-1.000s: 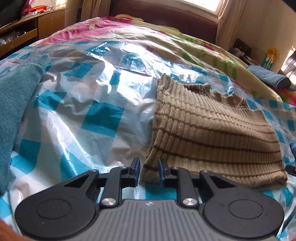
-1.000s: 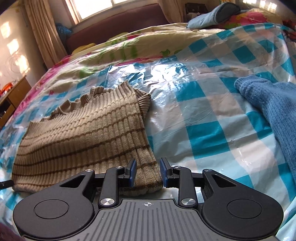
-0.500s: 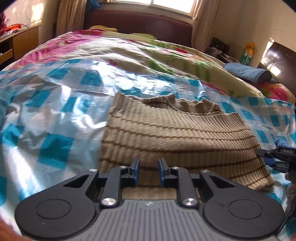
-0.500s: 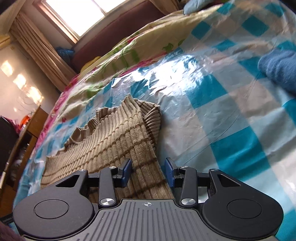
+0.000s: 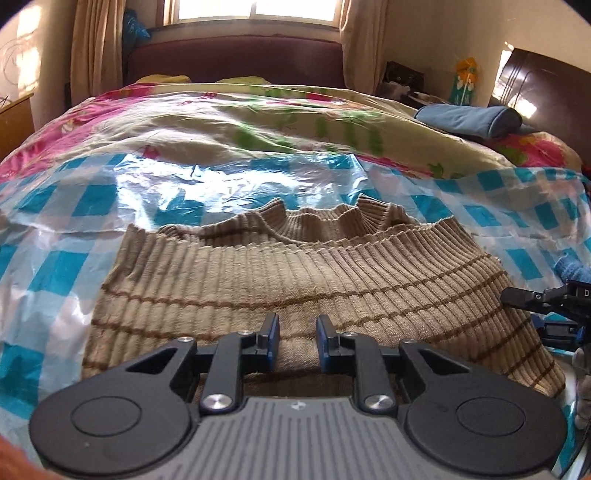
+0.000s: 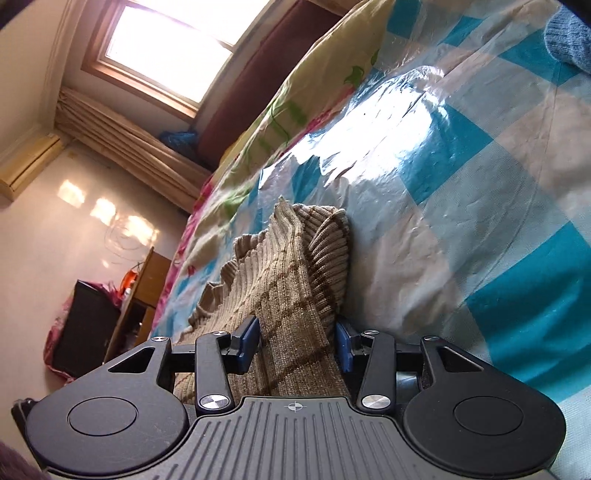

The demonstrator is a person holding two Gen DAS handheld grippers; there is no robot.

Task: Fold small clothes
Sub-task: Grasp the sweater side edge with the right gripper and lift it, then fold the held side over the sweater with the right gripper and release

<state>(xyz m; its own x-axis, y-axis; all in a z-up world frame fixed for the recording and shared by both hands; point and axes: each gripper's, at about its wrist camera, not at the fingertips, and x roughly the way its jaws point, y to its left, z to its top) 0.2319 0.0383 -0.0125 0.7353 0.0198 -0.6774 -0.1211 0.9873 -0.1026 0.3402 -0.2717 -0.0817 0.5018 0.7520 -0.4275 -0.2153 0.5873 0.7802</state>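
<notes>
A tan ribbed sweater with thin brown stripes (image 5: 295, 273) lies folded flat on a blue-and-white checked plastic sheet (image 5: 59, 273) covering the bed. My left gripper (image 5: 297, 341) hovers over the middle of the sweater's near edge, its jaws a narrow gap apart with nothing pinched between them. My right gripper (image 6: 297, 343) is rolled sideways and low at the sweater's (image 6: 284, 295) right edge. Its jaws stand wider, and the folded edge fills the gap between the pads. That right gripper (image 5: 524, 313) also shows at the right rim of the left wrist view.
A blue knitted garment (image 6: 569, 33) lies on the sheet to the right of the sweater. A rolled blue pillow (image 5: 469, 118) rests on the floral quilt (image 5: 221, 129) behind. A wooden dresser (image 6: 144, 291) stands off the bed's left side, and a dark headboard (image 5: 236, 55) under the window.
My left gripper slid from the sweater's near left corner to the middle of its near edge. My right gripper rolled, sank to the sweater's right edge, and its jaws widened.
</notes>
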